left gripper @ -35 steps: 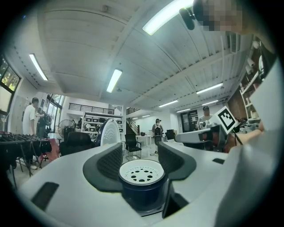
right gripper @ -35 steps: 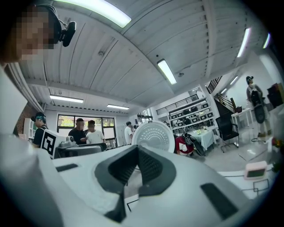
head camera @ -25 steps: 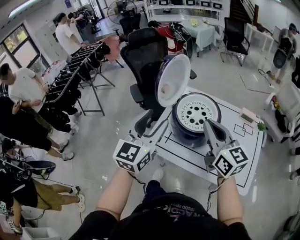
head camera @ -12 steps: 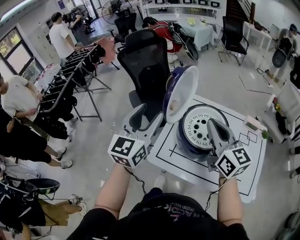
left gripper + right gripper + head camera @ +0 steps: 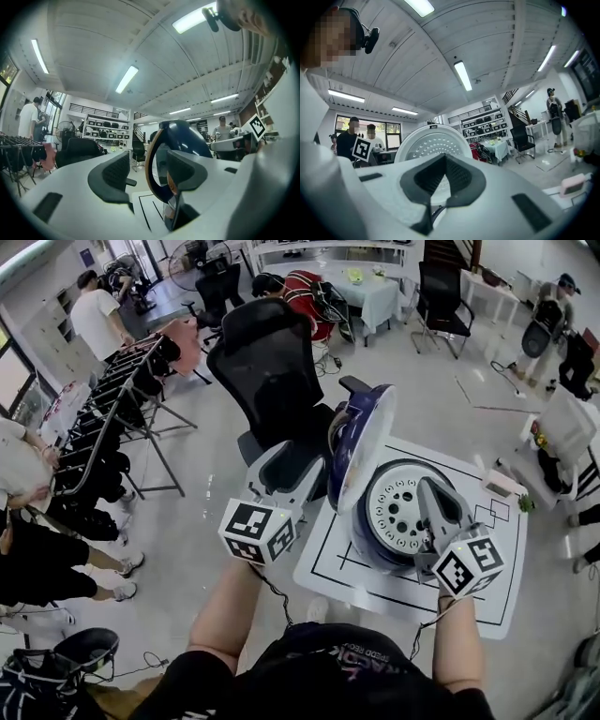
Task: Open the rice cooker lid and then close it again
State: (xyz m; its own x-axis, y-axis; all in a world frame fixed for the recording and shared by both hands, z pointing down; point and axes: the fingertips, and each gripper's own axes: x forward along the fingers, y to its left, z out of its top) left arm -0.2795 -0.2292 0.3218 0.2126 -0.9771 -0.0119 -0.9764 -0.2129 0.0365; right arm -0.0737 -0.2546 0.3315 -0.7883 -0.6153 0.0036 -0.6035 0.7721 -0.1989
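The left gripper (image 5: 150, 174) sees the lid (image 5: 183, 135) edge-on, framed between its widely parted jaws; the right gripper (image 5: 440, 183), pinched closed and empty, sees its perforated underside.

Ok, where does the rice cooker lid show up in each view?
Head view: the rice cooker lid stands open, nearly edge-on, just right of centre.
Left gripper view: it is edge-on, blue outer shell showing, at lower centre.
Right gripper view: its white perforated inner face is at lower centre-left.
Shared landmark: the white shelving rack at the back of the room.
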